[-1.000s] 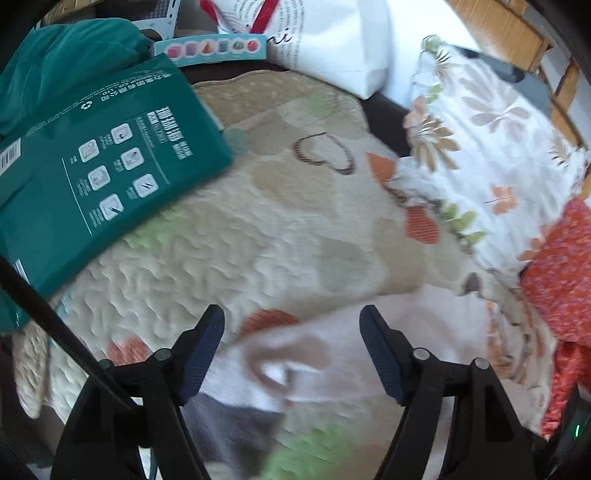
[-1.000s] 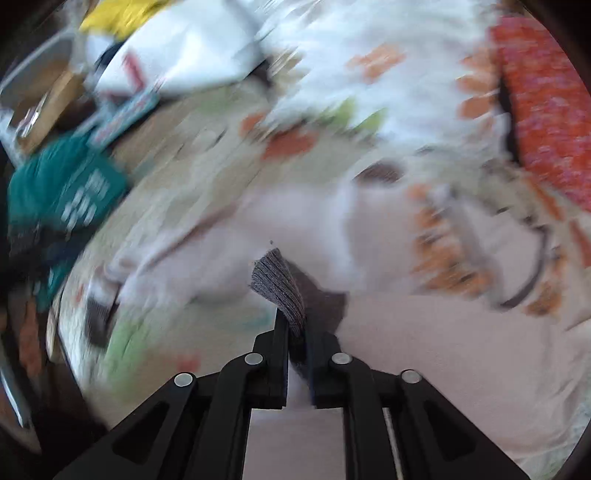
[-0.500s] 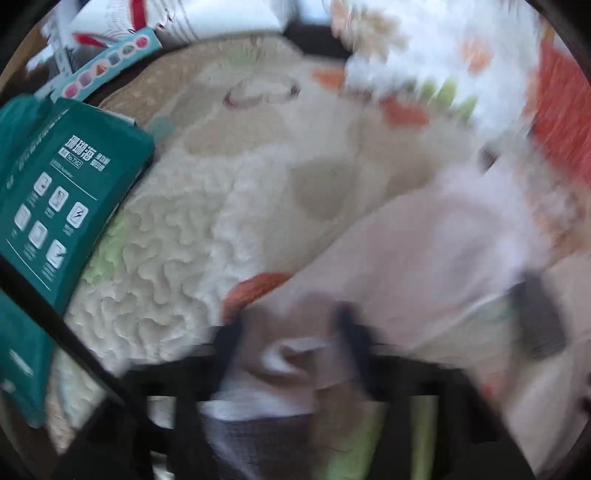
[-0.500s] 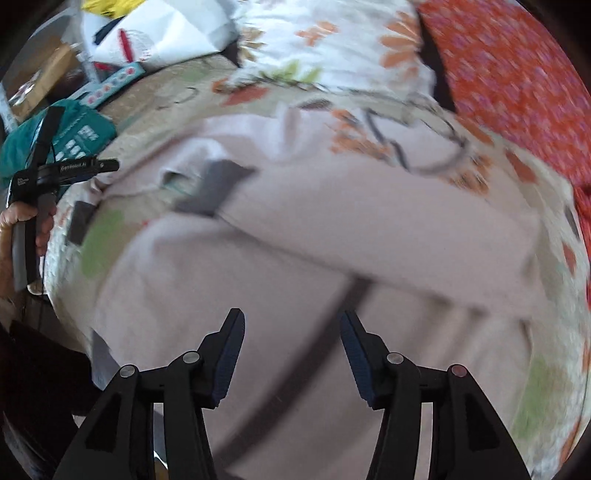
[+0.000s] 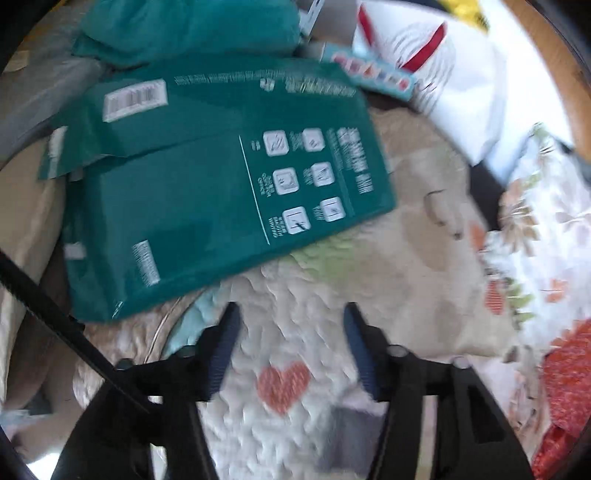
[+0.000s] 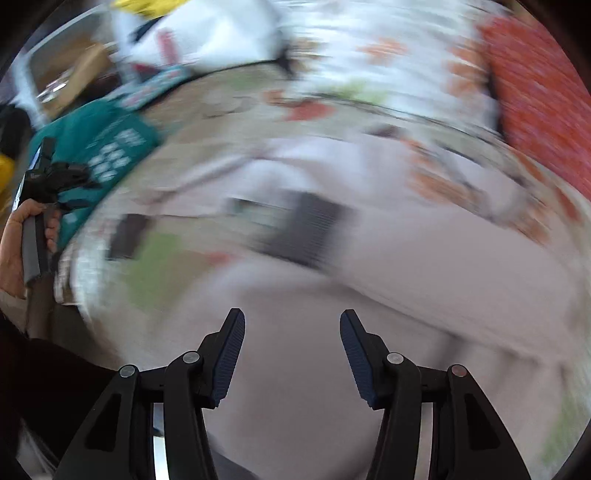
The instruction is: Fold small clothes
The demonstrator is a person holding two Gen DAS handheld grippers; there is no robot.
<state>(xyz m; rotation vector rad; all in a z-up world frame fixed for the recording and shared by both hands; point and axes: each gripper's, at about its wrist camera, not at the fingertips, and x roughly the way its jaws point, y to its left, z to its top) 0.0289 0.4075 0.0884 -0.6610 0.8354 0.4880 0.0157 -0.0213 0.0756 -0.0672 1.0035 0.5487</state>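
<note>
A pale pink garment (image 6: 424, 258) with dark grey cuffs (image 6: 306, 232) lies spread on a quilted bedspread (image 5: 369, 266); the right wrist view is blurred. My right gripper (image 6: 291, 325) is open and empty just above the garment's near part. My left gripper (image 5: 290, 317) is open and empty over the quilt, with a grey cuff and pink edge of the garment (image 5: 351, 435) below its right finger. The left gripper also shows in the right wrist view (image 6: 44, 184), held in a hand at the far left.
A green package (image 5: 207, 192) lies on the quilt ahead of the left gripper, with a teal cloth (image 5: 184, 29) behind it. A white bag (image 5: 443, 74), a floral pillow (image 5: 546, 240) and a red patterned cloth (image 6: 535, 92) lie at the back and right.
The right gripper let go of the grey cuff and opened. The left gripper closed over the garment's edge amid blur, then opened and pulled back left toward the green package.
</note>
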